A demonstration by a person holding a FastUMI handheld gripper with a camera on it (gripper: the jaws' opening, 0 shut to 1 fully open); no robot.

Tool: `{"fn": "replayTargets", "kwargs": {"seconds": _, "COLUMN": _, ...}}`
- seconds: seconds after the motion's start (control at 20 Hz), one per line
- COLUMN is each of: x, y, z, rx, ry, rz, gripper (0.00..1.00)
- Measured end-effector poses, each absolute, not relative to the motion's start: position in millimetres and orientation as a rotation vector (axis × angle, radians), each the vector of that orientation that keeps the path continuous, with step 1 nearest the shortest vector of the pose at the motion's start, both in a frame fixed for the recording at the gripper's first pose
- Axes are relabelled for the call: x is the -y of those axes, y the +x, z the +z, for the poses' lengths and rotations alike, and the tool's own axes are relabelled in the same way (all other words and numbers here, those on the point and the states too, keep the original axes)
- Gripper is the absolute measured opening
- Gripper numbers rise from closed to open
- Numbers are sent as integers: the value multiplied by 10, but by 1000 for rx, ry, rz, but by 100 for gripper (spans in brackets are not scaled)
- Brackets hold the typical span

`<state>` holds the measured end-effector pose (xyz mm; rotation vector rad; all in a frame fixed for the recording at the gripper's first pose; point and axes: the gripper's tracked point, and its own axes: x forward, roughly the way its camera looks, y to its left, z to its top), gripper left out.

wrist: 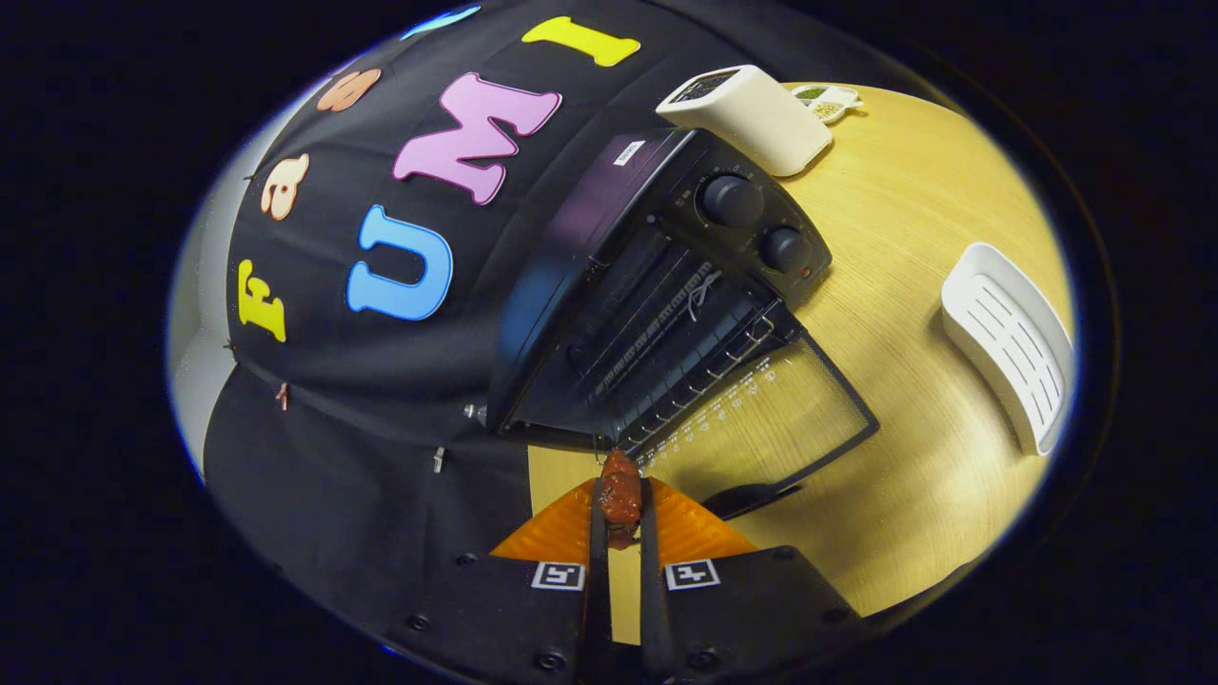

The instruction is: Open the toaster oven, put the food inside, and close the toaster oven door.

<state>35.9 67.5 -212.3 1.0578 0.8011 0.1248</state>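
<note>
Food pinched in the gripper, toaster oven open and waiting.

A reddish-brown piece of food (pixel 620 495) sits clamped between the two fingers of the gripper (pixel 620 518), both pressing its sides, held off the wooden table (pixel 913 247) just short of the toaster oven (pixel 657 285). The glass door (pixel 761 419) lies folded down flat, leaving the wire rack (pixel 695 357) exposed, so the path inward looks clear. Beyond stand a white box (pixel 752 119) and, well apart, a white slotted tray (pixel 1009 347).
</note>
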Motion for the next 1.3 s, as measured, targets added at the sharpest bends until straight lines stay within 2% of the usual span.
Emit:
{"fn": "replayTargets", "kwargs": {"seconds": 0.4, "x": -603, "y": 1055, "z": -2377, "rx": -660, "ry": 1171, "rz": 25, "gripper": 16}}
{"fn": "replayTargets", "kwargs": {"seconds": 0.8, "x": -652, "y": 1460, "z": -2537, "rx": -550, "ry": 1234, "rz": -48, "gripper": 16}}
{"fn": "replayTargets", "kwargs": {"seconds": 1.15, "x": -654, "y": 1579, "z": -2721, "rx": -605, "ry": 1129, "rz": -111, "gripper": 16}}
{"fn": "replayTargets", "kwargs": {"seconds": 1.3, "x": -612, "y": 1530, "z": -2715, "rx": -628, "ry": 987, "rz": -84, "gripper": 20}}
